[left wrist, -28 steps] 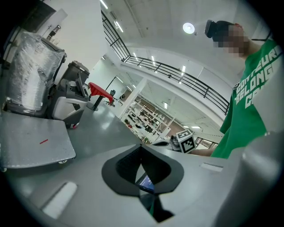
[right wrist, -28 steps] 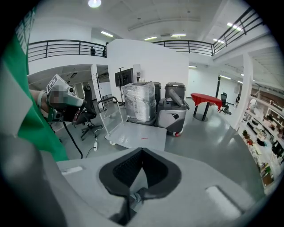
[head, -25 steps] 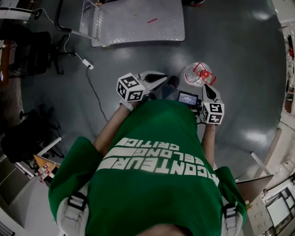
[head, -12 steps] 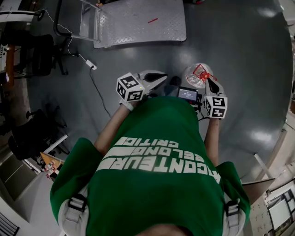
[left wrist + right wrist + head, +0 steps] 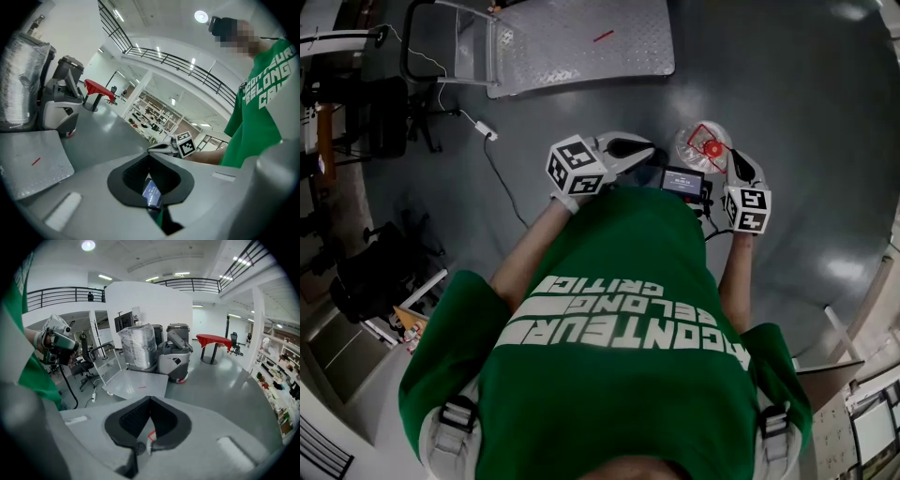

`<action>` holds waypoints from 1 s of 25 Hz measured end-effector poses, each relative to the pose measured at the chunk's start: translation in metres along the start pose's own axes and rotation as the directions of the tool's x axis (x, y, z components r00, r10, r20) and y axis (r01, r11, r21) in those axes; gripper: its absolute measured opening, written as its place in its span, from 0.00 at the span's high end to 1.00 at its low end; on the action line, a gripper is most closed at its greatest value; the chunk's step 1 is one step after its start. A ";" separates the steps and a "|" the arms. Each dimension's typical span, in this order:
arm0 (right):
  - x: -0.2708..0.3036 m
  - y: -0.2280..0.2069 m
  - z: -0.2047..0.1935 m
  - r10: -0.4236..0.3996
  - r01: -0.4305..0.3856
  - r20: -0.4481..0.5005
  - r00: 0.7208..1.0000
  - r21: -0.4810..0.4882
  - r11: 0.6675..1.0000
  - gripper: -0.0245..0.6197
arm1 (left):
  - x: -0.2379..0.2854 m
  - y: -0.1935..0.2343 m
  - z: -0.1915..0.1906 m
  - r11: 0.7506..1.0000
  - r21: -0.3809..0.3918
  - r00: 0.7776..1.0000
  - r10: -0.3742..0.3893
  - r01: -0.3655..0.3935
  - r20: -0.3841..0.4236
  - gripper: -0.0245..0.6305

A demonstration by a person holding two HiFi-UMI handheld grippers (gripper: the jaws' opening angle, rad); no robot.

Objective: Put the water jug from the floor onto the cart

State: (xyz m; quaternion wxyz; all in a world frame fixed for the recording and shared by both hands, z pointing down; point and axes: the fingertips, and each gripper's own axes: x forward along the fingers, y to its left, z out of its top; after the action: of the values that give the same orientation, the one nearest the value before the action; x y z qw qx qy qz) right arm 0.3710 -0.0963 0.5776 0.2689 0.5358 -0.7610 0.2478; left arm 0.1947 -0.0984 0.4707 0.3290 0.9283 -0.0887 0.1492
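Left gripper (image 5: 639, 150) and right gripper (image 5: 738, 161) reach forward, jaws closed together.

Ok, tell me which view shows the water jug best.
Head view: the whole water jug from above, red handle on top. The right gripper view catches only a red sliver past its jaws; the left gripper view shows none.

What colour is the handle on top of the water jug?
Red: the handle on the clear water jug shows best in the head view.
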 end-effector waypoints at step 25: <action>0.080 -0.061 -0.066 -0.042 0.030 -0.166 0.985 -0.073 0.997 0.97 | 0.106 0.023 -0.026 0.991 -0.013 0.985 -0.134 0.133 -0.106 0.96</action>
State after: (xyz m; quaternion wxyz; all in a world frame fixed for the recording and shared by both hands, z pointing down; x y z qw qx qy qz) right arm 0.4163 -0.1252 0.6856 0.3552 0.5168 -0.7342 0.2601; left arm 0.2829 -0.1064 0.5388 0.3454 0.9218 -0.0092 0.1759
